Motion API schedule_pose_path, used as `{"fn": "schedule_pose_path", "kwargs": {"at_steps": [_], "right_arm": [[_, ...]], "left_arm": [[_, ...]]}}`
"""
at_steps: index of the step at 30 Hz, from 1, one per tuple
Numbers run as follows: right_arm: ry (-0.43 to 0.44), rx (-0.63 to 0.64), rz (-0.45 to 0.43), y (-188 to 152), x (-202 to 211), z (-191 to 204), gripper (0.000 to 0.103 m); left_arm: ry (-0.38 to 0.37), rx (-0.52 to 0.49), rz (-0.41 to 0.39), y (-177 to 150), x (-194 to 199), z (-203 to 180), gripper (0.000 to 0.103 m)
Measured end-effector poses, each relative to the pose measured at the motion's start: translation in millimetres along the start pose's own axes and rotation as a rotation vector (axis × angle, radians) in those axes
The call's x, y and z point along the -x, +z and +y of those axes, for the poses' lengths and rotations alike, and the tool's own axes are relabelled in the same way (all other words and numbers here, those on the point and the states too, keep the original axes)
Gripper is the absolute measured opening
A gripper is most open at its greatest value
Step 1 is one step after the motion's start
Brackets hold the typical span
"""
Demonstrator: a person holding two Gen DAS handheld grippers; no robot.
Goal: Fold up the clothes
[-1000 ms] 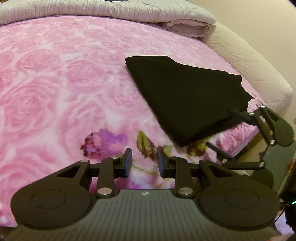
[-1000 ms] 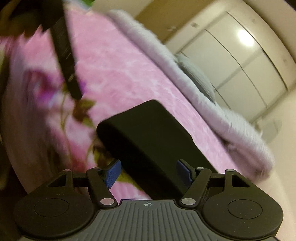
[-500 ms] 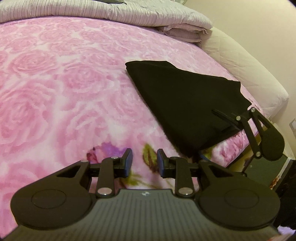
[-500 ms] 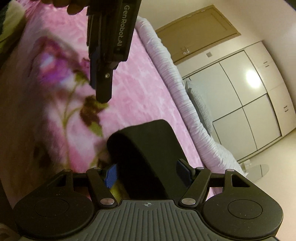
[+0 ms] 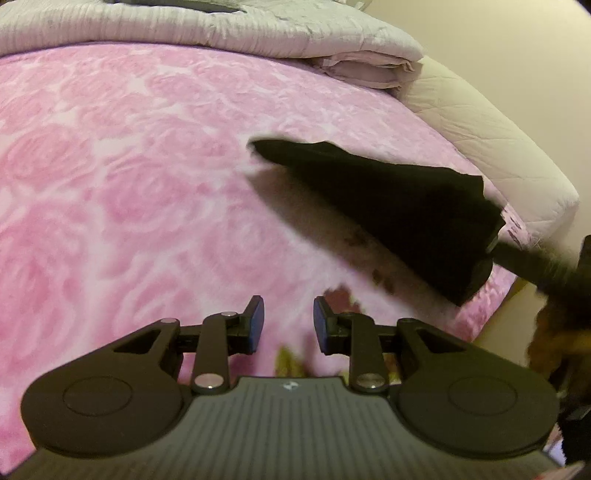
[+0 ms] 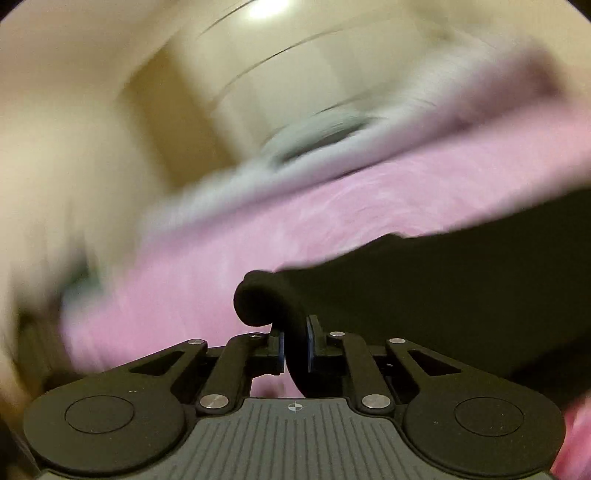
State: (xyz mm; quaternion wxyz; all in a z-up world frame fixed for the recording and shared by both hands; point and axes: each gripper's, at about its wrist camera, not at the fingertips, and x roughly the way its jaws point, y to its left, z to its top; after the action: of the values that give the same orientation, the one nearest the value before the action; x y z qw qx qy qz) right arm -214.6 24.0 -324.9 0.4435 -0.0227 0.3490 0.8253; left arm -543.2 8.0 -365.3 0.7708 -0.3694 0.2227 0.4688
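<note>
Both wrist views face the bed (image 5: 147,184), sharing the black garment (image 5: 399,206).

Bed surface ahead of me: pink rose-print blanket (image 5: 155,192), plush, spread flat across most of the left wrist view. A few darker printed patches, purple and green, near its close edge. Along the far side, a pale grey ribbed quilt (image 5: 207,33) lies bunched in a long roll. Beneath its right end, a folded lilac sheet (image 5: 369,70), edges stacked. To the right, bare quilted white mattress (image 5: 491,147) corner shows past the blanket. Cream wall (image 5: 517,55) behind. Right wrist view heavily blurred: pale wardrobe doors (image 6: 295,74) with a light reflection; finer detail unreadable.
</note>
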Motion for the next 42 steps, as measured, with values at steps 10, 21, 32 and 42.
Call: {"fn": "schedule_pose_path", "kwargs": {"at_steps": [10,21,32,42], "right_arm": [[-0.141,-0.786,-0.194,24,88,-180,0.014],[-0.043,-0.725,-0.214,26,90,-188,0.063],[-0.243,-0.144,-0.157,83,83,-110,0.011],[-0.459,-0.184,-0.233,50,93,-148,0.011]], "left_arm": [[-0.073,-0.106,0.061,28,-71,-57,0.024],[-0.138,-0.157,0.092,48,-115,-97,0.024],[-0.215,-0.144,0.08,67,-149,-135,0.024],[-0.265,-0.165,0.066,79,-163,-156,0.025]]}}
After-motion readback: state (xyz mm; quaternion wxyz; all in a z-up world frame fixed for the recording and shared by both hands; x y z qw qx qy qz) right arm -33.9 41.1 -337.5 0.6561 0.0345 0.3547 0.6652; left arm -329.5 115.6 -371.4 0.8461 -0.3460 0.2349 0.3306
